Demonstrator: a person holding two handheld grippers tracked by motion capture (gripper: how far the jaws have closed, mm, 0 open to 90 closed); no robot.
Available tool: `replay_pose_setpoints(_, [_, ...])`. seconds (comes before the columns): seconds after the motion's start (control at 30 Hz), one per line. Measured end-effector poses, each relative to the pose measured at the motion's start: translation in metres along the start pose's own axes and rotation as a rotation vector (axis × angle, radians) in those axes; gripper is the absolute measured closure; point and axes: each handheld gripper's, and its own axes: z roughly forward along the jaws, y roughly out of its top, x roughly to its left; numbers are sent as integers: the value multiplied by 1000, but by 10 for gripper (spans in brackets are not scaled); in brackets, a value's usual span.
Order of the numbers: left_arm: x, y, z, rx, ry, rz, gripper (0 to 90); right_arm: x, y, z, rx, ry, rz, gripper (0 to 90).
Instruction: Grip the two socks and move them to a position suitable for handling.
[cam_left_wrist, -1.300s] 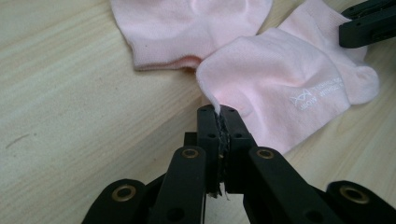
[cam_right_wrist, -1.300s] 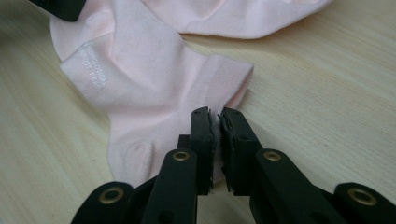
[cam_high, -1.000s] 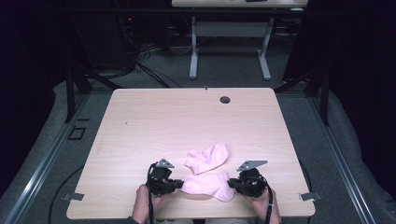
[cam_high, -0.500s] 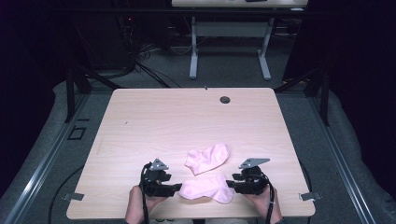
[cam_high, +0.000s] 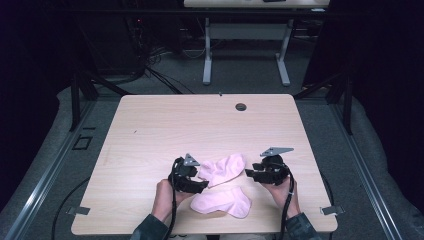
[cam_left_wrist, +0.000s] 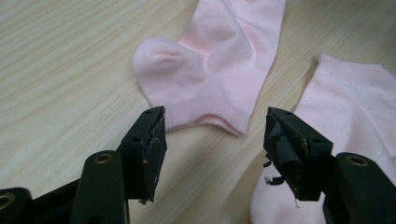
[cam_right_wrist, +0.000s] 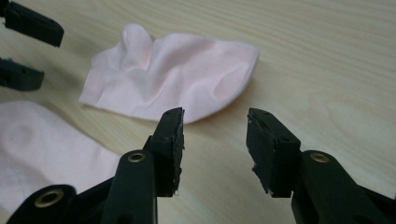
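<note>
Just two plain pink socks (cam_high: 222, 170), unmarked, between open grippers.

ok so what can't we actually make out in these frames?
- Near sock: left gripper view, its lower part is hidden by the right-hand jaw and cut off by the frame edge.
- Far sock: left gripper view, toe end cut off by the top edge.
- Small dark round thing: high view, too small to identify.

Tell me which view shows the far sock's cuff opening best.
The left gripper view: the far sock's ribbed cuff edge lies close ahead, unobstructed. The right gripper view shows its toe end nearest; the high view shows it whole but small.
</note>
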Motion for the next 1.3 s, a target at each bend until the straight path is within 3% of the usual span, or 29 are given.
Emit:
replay_pose_setpoints(0.37, [1,11,28,86,-9,44,481,-13,20,34,40,-11,36,565])
replay_pose_setpoints(0.6, [0,13,32,98,24,68,633,-17,20,46,59,31,55,737])
replay_pose_setpoints(0.8, [0,13,33,93,29,71,810,-16,19,42,42,47,59,871])
replay_pose_setpoints(1.13, [5,13,31,51,-28,25,836,-17,17,26,-15,39,66,883])
replay_pose_setpoints(1.3, [0,20,29,11,-64,17,835,-18,22,8,-56,22,60,883])
